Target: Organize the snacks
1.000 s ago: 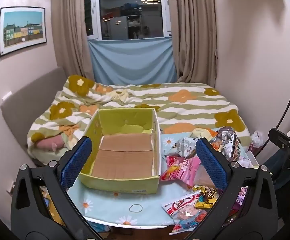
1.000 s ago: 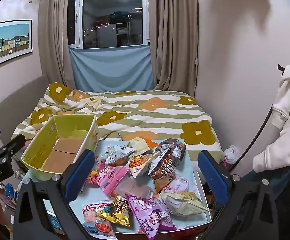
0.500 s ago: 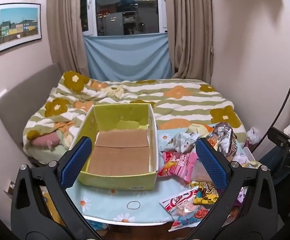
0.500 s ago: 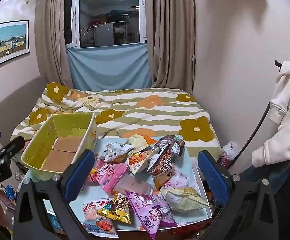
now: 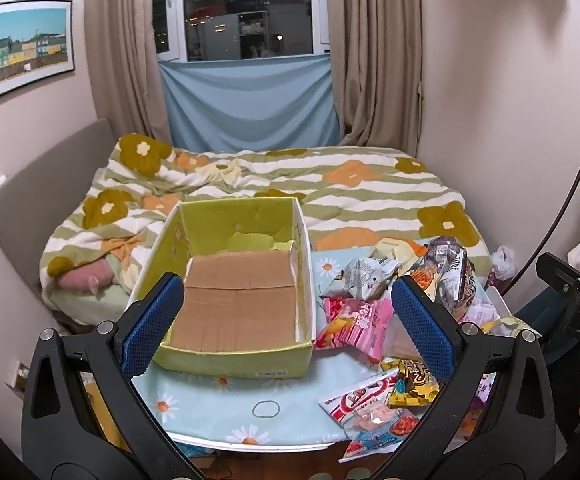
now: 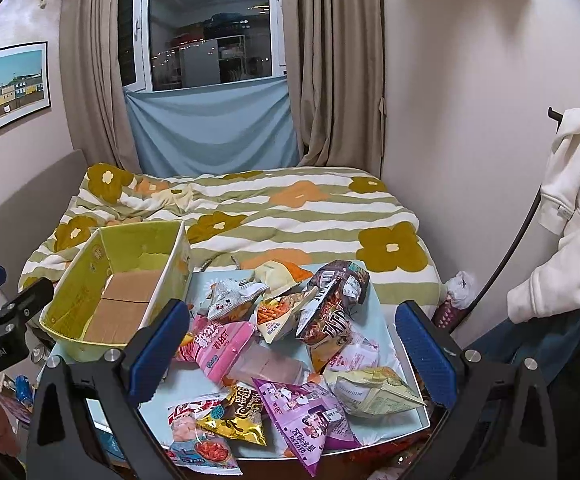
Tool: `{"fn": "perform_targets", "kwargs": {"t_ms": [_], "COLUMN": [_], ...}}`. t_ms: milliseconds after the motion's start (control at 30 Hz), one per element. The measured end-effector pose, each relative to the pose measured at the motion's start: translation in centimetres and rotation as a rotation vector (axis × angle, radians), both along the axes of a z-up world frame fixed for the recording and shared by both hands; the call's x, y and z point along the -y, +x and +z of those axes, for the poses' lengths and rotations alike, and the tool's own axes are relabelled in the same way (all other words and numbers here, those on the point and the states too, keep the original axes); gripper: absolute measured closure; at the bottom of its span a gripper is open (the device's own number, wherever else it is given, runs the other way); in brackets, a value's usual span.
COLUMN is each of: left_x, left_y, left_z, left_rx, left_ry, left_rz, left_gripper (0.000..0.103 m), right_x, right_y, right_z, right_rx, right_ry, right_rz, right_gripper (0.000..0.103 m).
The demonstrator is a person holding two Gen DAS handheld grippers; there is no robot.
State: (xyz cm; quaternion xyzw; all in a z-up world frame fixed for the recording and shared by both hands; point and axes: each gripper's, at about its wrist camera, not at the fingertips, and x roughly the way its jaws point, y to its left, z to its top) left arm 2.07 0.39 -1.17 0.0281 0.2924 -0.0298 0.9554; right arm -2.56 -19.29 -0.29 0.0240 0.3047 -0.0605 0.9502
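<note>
both my grippers, left gripper (image 5: 286, 320) & right gripper (image 6: 292, 354), hang spread apart, holding nothing. snack bags (image 6: 290, 344) lie heaped on the table (image 5: 210, 404) beside the empty yellow box (image 5: 234, 312). they look light, puffy, slippery; i'd pinch a crimped edge.

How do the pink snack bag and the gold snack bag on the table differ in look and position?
The pink snack bag is larger and lies beside the green box; the gold snack bag is smaller and sits nearer the table's front edge. The pink one is matte with white lettering, the gold one shiny foil with dark print. Both lie flat, sealed, outside the box.
</note>
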Motion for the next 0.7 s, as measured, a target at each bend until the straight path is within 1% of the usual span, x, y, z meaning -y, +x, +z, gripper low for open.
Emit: {"fn": "perform_targets", "kwargs": {"t_ms": [700], "left_x": [0.52], "left_y": [-0.06], "left_z": [-0.13], "left_rx": [-0.006], "left_ry": [-0.003], "left_rz": [-0.023], "left_gripper": [0.000], "right_x": [0.45], "right_y": [0.20], "right_z": [-0.39], "right_rx": [-0.007], "right_ry": [-0.003], "right_rz": [-0.010], "right_gripper": [0.000]}}
